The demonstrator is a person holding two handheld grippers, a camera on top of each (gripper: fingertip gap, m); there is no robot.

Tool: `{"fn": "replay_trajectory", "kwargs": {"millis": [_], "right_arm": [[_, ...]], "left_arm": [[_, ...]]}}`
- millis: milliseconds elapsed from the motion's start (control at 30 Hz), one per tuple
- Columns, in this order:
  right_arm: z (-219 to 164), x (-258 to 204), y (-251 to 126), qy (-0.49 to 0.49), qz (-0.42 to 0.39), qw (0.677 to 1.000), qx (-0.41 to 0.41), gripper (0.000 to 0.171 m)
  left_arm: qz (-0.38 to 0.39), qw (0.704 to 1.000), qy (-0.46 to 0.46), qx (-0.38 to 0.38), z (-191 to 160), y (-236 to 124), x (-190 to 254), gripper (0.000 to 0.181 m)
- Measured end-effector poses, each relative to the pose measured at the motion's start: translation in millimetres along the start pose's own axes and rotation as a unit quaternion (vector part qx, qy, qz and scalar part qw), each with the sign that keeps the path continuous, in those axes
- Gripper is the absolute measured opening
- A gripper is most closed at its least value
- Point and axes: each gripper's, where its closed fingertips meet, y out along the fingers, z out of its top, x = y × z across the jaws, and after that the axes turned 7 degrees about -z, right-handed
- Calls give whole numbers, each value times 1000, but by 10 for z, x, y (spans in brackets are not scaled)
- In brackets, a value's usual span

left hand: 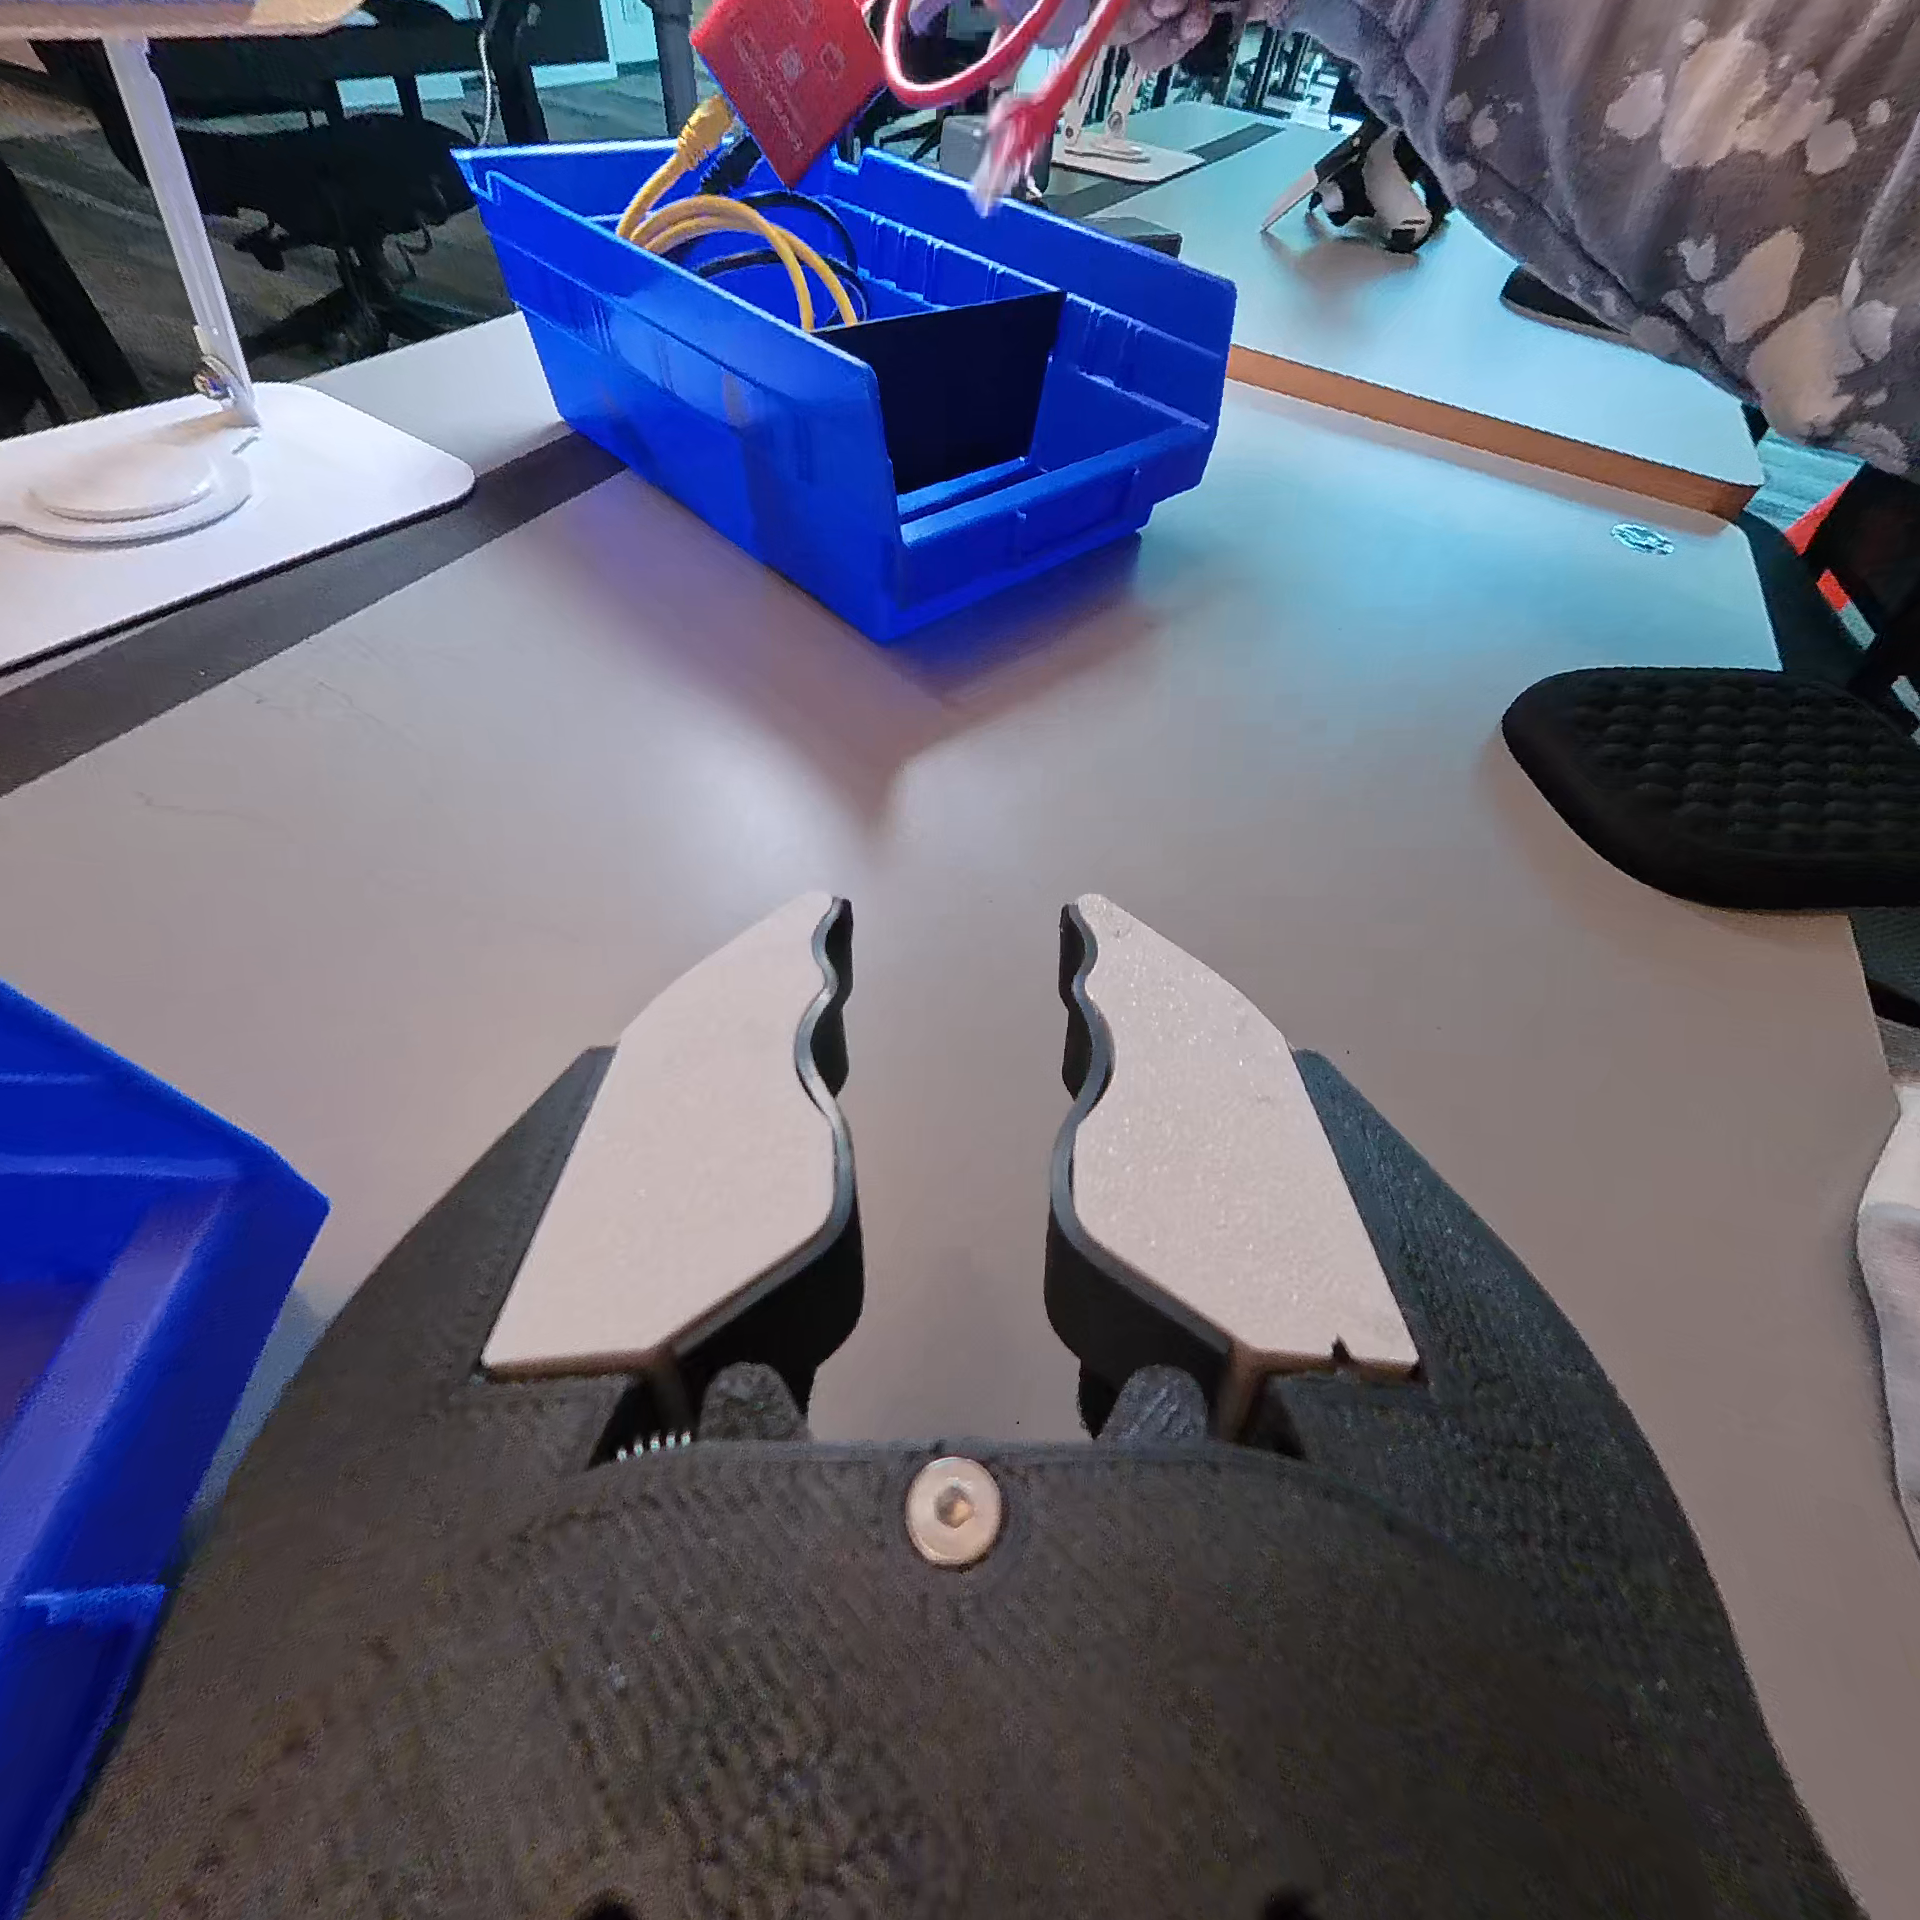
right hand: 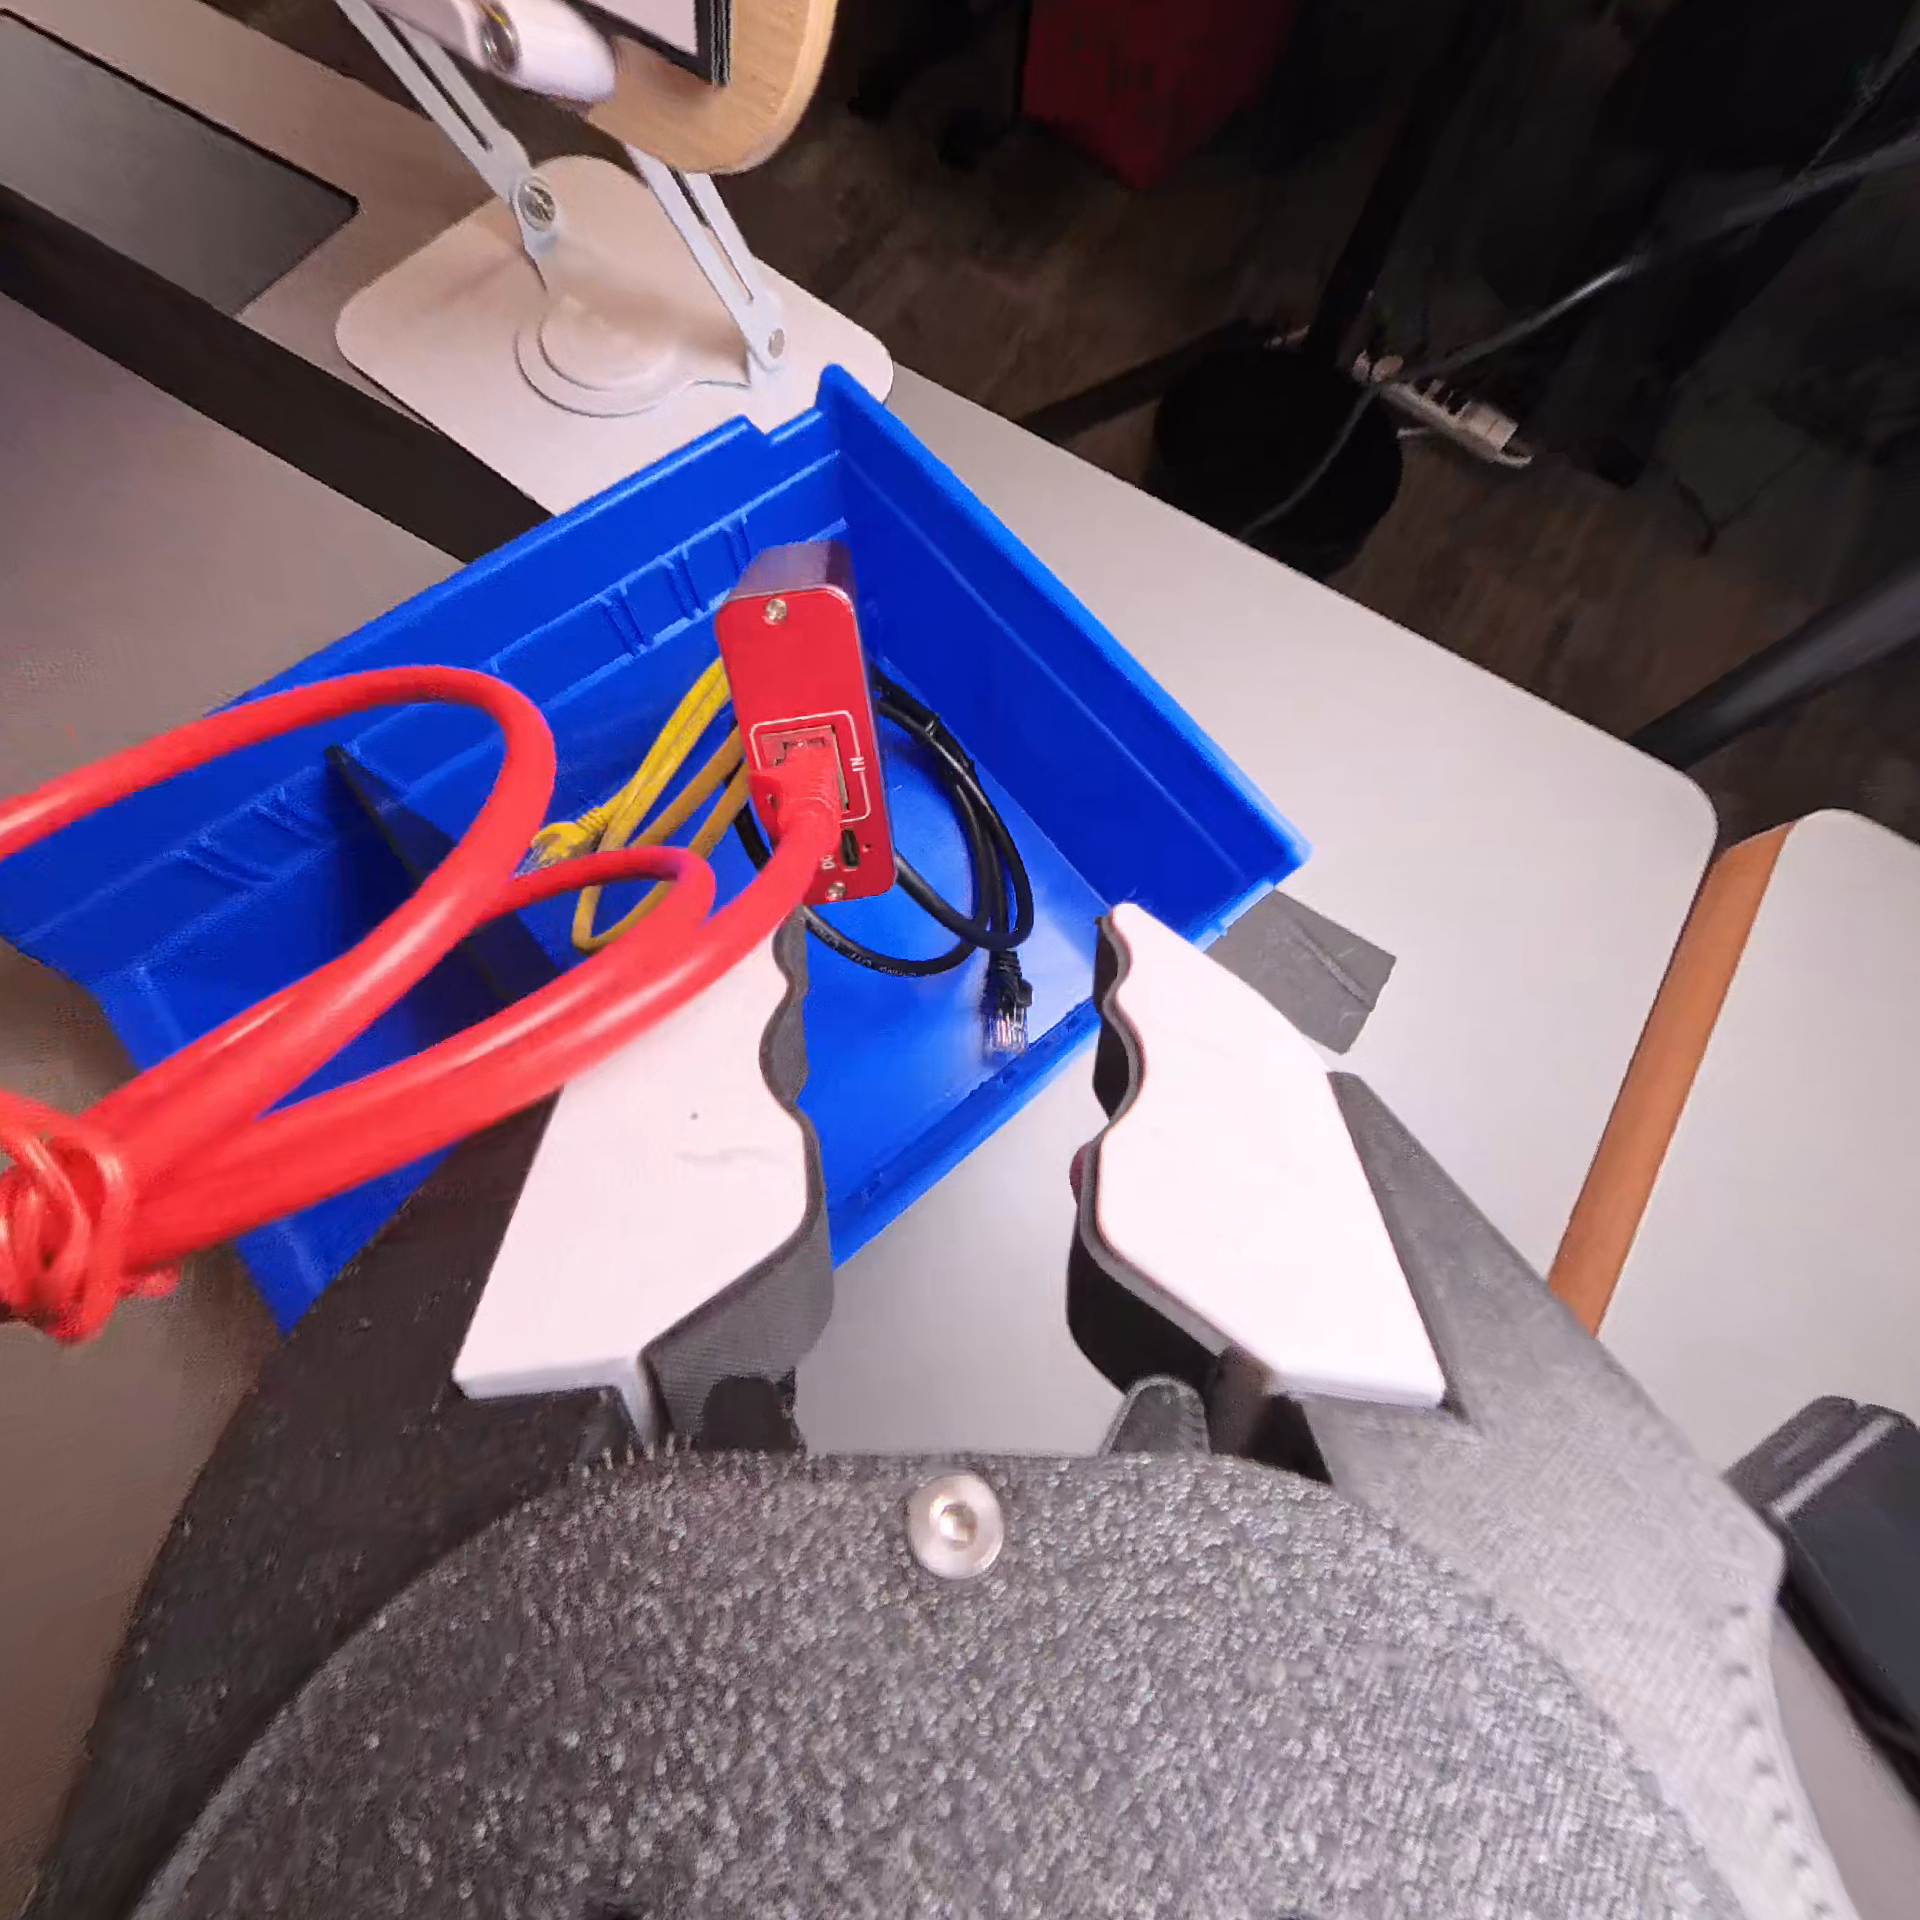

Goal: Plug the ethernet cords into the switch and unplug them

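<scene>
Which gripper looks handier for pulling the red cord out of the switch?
Probably the right gripper: open, right beside the switch where the red cord plugs in. The left gripper, also open, sits low over the table.

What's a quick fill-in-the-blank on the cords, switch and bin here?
1. The cord plugged into the switch is ___.
2. The yellow cord and the black cord lie in the ___ bin.
3. The left gripper is over the table with its jaws ___.

Missing words: red; blue; open.
</scene>
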Motion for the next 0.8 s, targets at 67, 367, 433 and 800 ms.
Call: {"fn": "replay_trajectory", "kwargs": {"millis": [67,367,433,800], "right_arm": [[54,19,-49,-4,-23,999,31,33],[-110,-243,-274,-33,-15,999,34,17],[-167,-487,-391,-110,-2,994,30,22],[-1368,-1871,-651,-497,60,845,-190,70]], "left_arm": [[1,1000,3,-3,-13,2,14,38],[3,1000,5,0,4,-17,23,37],[1,1000,4,-2,-7,-8,24,37],[-3,1000,10,-14,-43,37,57,37]]}}
